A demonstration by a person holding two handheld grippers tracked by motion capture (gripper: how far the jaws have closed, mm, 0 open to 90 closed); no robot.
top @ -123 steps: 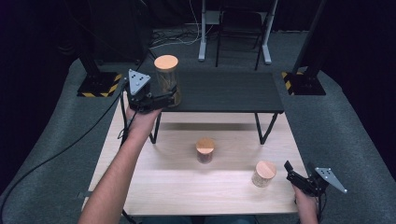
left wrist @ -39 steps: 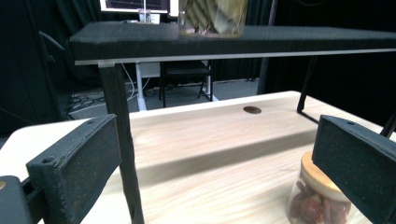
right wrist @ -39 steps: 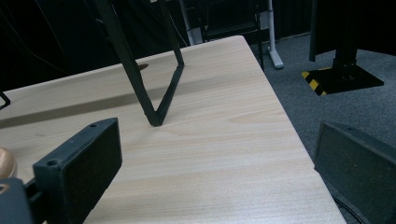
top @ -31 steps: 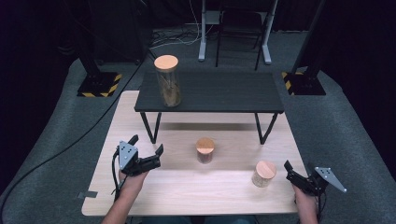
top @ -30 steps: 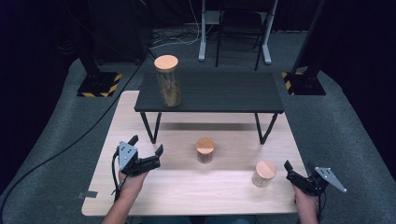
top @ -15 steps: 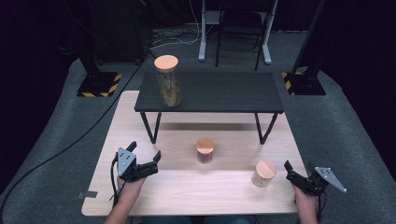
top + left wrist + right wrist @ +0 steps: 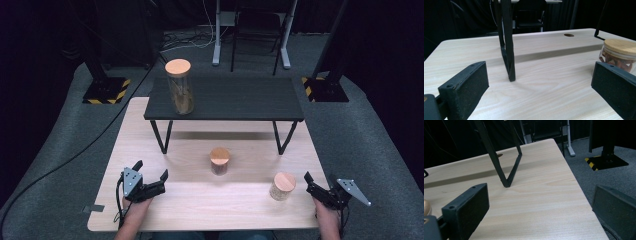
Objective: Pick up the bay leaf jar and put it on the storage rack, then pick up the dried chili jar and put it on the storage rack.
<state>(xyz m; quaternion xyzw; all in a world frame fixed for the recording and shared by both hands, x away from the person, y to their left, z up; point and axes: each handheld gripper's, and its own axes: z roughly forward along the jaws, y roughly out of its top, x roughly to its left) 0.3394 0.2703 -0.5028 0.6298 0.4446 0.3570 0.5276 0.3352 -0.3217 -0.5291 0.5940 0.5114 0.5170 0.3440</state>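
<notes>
Two grippers held low over the table (image 7: 200,200), jaws spread wide, nothing gripped.
Left gripper (image 7: 150,172) is positioned left of the small jar (image 7: 219,160); right gripper (image 7: 316,181) is positioned just beside the second jar (image 7: 282,186).

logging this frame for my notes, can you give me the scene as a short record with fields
surface: light wooden table with a low black shelf standing on it
on shelf: tall jar with wooden lid, at its left end
on table: small jar near the middle; another small jar toward the right
left gripper: open, empty, pointing toward the middle jar
right gripper: open, empty, just right of the right-hand jar
contact: neither gripper touches a jar
</notes>
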